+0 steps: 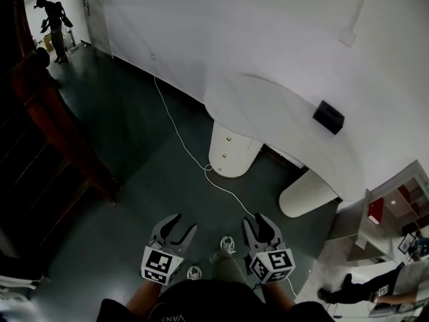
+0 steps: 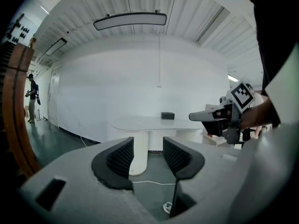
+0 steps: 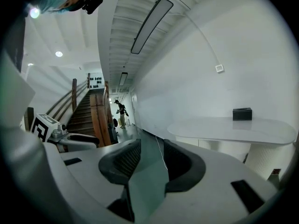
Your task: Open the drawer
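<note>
A white oval table (image 1: pixel 281 119) stands by the wall on two rounded pedestals. The left pedestal (image 1: pixel 231 149) carries a column of small knobs, likely drawer fronts; it shows too in the left gripper view as pedestal (image 2: pixel 140 153). Both grippers are held low in front of the person, well short of the table. My left gripper (image 1: pixel 181 224) is open and empty, jaws apart (image 2: pixel 148 148). My right gripper (image 1: pixel 255 220) is also open and empty (image 3: pixel 152 155). Neither touches anything.
A black box (image 1: pixel 328 117) sits on the tabletop. A white cable (image 1: pixel 181 136) runs over the dark floor to the pedestal. A wooden staircase (image 1: pixel 60 133) rises at left. A person (image 1: pixel 53 25) stands far off; another person (image 1: pixel 362 290) is at lower right by shelves (image 1: pixel 395 210).
</note>
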A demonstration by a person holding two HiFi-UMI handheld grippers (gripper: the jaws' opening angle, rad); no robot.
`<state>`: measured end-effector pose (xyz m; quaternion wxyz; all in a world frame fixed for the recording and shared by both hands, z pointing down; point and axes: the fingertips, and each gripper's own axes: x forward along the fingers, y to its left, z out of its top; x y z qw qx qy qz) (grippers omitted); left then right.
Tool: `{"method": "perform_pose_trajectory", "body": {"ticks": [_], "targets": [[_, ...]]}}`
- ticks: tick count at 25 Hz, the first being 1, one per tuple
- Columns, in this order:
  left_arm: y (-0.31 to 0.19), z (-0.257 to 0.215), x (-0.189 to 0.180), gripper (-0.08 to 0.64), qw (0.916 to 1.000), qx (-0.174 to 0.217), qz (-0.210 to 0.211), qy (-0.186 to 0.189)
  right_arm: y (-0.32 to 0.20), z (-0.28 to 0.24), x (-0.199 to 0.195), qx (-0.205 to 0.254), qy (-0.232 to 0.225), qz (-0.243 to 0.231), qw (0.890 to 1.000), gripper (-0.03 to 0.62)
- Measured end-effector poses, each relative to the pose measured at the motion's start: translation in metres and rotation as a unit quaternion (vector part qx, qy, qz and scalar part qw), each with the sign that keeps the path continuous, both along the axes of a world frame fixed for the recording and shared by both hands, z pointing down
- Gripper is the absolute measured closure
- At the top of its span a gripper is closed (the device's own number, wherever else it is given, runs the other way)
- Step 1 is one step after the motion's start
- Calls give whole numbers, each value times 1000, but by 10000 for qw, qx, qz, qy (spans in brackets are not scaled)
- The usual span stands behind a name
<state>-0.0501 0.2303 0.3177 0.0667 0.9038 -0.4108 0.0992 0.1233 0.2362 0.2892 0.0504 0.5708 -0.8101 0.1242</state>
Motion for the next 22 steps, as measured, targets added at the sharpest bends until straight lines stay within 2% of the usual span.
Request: {"method": "perform_pose_trajectory", "body": {"ticks": [6, 9, 14, 20, 22], "targets": [[-54, 11, -5, 370, 9990, -127, -422, -37, -61, 8, 10, 4, -61, -194, 9998, 453], [-85, 12, 10, 370, 9979, -266, -589, -42, -97, 7, 25, -14, 23, -353, 9994, 453], [-140, 10, 36, 370, 9965, 50, -829, -76, -154, 12, 48, -55, 78, -657, 9978, 453], [-180, 25, 62, 370, 9929, -255, -1155, -93, -209, 20, 69, -151, 137, -1064, 9941, 453], [-191, 31, 69, 370, 9913, -222, -1293, -135, -223, 24, 77, -171, 139, -1176, 9928, 454]]}}
